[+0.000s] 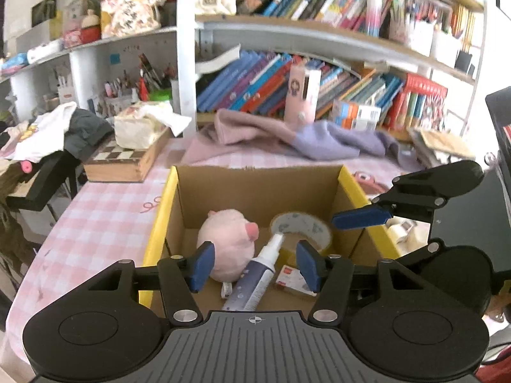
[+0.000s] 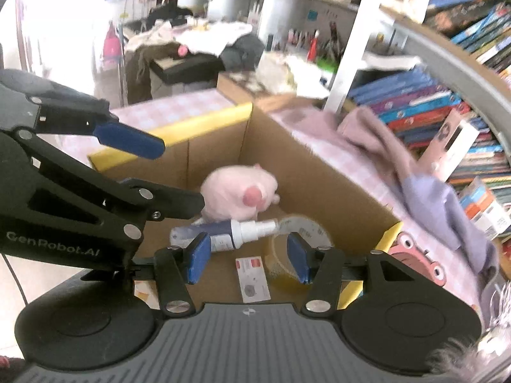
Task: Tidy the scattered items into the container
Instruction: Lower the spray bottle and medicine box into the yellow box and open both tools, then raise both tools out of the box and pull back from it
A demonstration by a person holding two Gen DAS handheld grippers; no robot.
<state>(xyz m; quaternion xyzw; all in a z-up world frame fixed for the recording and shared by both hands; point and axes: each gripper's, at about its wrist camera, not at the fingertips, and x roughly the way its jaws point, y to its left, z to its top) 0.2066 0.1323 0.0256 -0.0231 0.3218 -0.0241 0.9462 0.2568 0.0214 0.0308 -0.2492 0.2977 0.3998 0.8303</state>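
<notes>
An open cardboard box with yellow flaps (image 1: 255, 188) (image 2: 319, 172) stands on the pink checked tablecloth. Inside lie a pink plush pig (image 1: 228, 242) (image 2: 238, 193), a purple spray bottle (image 1: 252, 282) (image 2: 223, 234), a roll of tape (image 1: 301, 228) (image 2: 303, 233) and a small white-and-red card (image 1: 292, 281) (image 2: 252, 279). My left gripper (image 1: 255, 266) is open and empty above the box, over the bottle. My right gripper (image 2: 247, 260) is open and empty above the box's near edge. Each gripper shows in the other's view: the right one (image 1: 364, 217), the left one (image 2: 131, 143).
A pink toy camera (image 1: 367, 182) (image 2: 418, 255) lies on the cloth right of the box. Purple and pink cloths (image 1: 287, 137) (image 2: 415, 166) lie behind it. A chessboard box (image 1: 124, 159) sits at the left. Bookshelves (image 1: 319, 89) fill the back.
</notes>
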